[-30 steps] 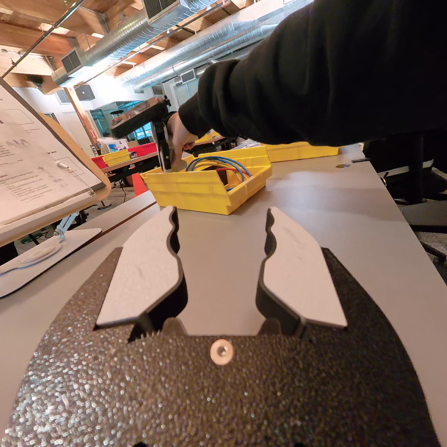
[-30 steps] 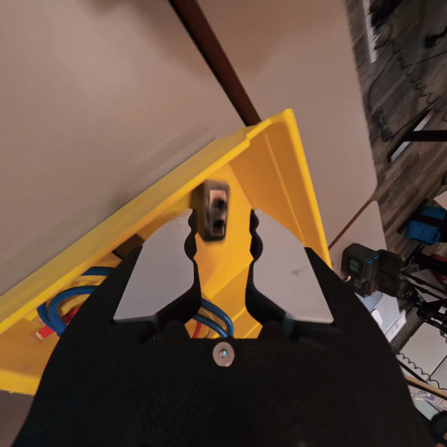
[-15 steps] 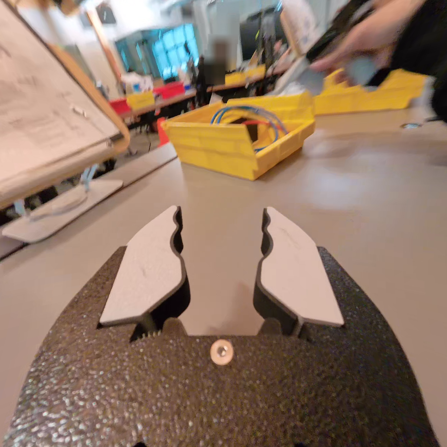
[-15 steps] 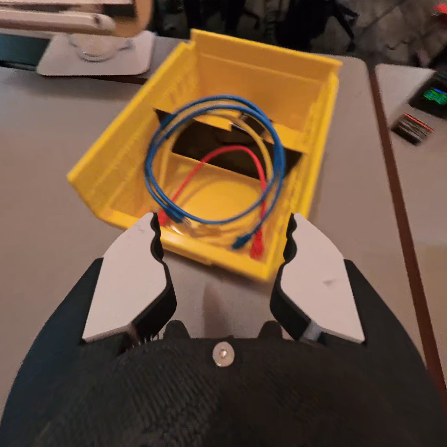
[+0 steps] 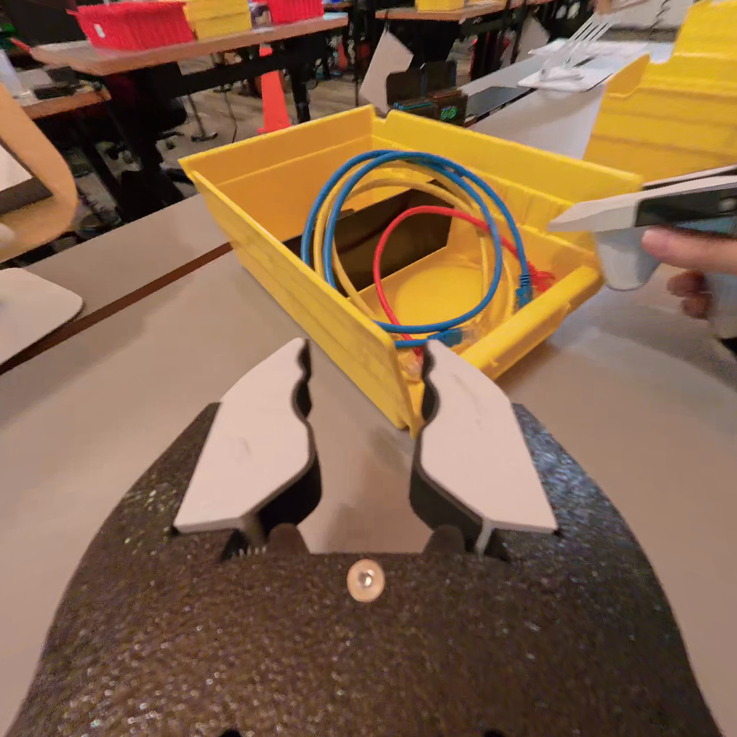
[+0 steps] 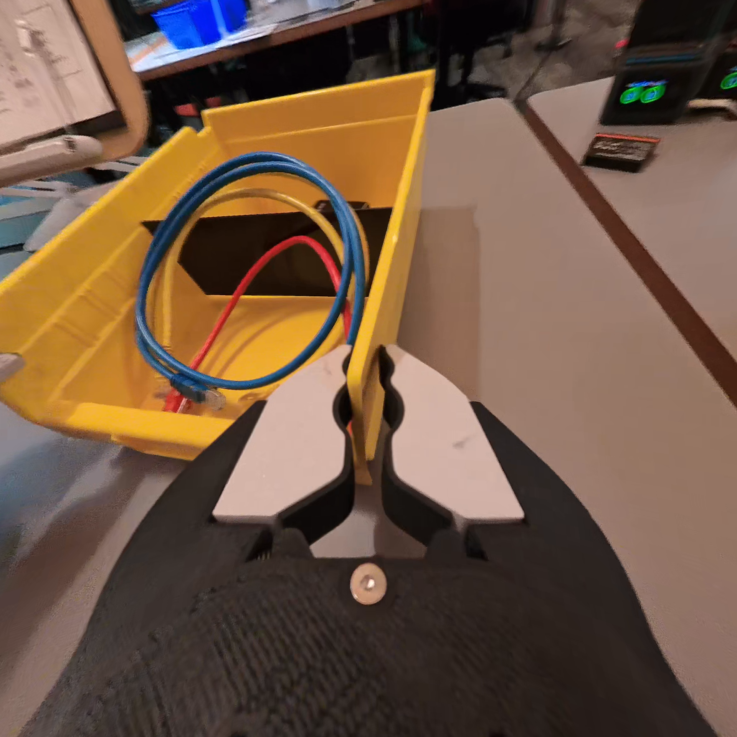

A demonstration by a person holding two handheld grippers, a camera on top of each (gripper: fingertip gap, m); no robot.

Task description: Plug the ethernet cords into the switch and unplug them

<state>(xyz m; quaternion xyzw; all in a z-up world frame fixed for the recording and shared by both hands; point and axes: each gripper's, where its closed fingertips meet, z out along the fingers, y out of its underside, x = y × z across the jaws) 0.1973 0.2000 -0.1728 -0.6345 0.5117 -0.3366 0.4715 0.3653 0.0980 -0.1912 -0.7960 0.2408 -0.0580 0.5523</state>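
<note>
A yellow bin (image 5: 315, 307) stands on the grey table and holds coiled ethernet cords: a blue cord (image 5: 383, 153), a red cord (image 5: 377, 271) and a yellow one. A black piece (image 5: 371, 235) crosses its middle; I cannot tell if it is the switch. My left gripper (image 5: 366, 347) is open, with the bin's near left corner between its fingers. My right gripper (image 6: 365, 351) is closed on the bin's right wall (image 6: 402, 239) near the front corner. It also shows in the left wrist view (image 5: 590, 215). The blue cord (image 6: 259, 159) and red cord (image 6: 247, 279) lie left of it.
A clipboard stand (image 6: 60, 79) stands left of the bin. A second yellow bin (image 5: 678, 99) is at the far right. Black devices with green lights (image 6: 654, 87) sit on the adjoining table past a brown seam (image 6: 638, 247). A hand (image 5: 686, 251) holds the right gripper.
Both grippers have come in to the bin. My right gripper went from wide open in front of the bin to closed on its right wall. My left gripper moved forward to the left corner.
</note>
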